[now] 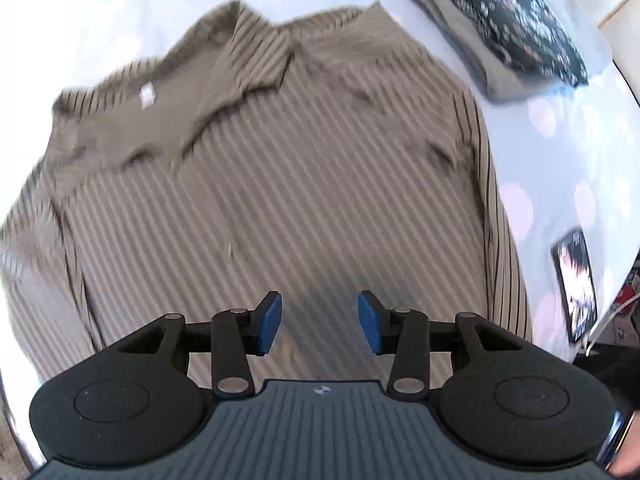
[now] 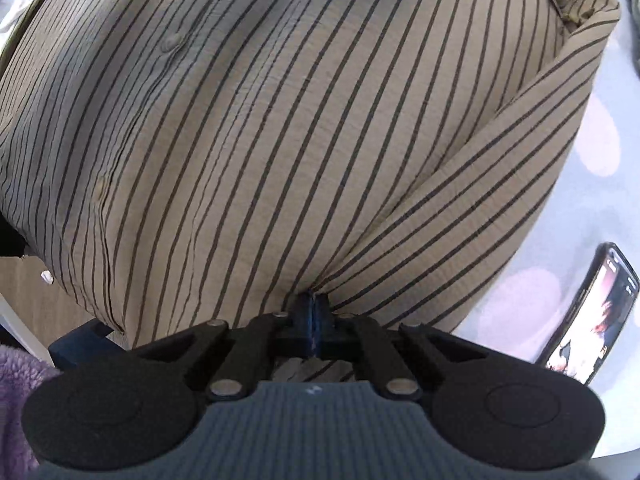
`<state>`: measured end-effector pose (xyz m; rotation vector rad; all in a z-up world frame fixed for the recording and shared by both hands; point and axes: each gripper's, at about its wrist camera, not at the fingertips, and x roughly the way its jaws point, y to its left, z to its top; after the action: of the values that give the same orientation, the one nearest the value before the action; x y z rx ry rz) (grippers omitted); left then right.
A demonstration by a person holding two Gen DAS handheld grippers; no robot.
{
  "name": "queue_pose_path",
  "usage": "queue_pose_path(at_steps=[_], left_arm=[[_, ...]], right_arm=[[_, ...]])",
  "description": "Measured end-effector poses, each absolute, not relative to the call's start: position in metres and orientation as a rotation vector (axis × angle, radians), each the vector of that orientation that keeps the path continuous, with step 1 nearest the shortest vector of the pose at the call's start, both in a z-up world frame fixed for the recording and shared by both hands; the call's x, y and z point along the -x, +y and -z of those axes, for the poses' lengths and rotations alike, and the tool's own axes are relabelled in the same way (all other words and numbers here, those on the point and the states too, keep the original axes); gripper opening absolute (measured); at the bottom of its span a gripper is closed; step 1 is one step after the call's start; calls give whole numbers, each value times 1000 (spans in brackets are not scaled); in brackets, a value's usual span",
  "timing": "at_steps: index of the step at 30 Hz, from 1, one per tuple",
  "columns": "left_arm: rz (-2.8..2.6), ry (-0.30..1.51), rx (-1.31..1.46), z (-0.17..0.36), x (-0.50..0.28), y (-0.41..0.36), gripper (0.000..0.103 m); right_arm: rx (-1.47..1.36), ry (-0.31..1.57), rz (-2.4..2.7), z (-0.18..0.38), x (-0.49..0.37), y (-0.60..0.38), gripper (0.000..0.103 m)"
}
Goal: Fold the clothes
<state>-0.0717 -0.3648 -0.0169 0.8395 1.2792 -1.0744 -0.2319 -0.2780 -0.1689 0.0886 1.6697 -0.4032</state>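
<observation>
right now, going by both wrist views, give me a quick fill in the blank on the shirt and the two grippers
1. The right gripper is shut on the ____ shirt.
2. The left gripper hovers over the shirt with its fingers ____.
3. The pads on the left gripper's fingers are ____ in colour.
4. The phone lies with its screen ____.

Missing words: striped; open; blue; lit

Motion blur is smearing the collar and label of the striped shirt in my left wrist view, so I am not reading the label. The shirt's near hem is disappearing behind my left gripper. My right gripper is covering the pinched fabric. The phone is running behind the gripper body, its screen too small to make out. The folded stack is running off the top edge.
</observation>
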Motion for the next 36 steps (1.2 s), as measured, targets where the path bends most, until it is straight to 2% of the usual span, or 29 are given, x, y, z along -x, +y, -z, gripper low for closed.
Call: queue_pose_path(at_steps=[11,21,35,36], left_arm=[[1210,1227,-938,34,83,-471,40],[1225,1304,-712,55,67,-558,40],[1028,1335,-721,116,78,-645,40],[1007,1340,-727,123,78,-646,37]], right_arm=[[-159,1737,400,179,222,-303,3],[-212,1746,388,182,220,-324,3],[-251,1738,365,180,221,-352,3],[-253,1738,364,179,221,-353,3]])
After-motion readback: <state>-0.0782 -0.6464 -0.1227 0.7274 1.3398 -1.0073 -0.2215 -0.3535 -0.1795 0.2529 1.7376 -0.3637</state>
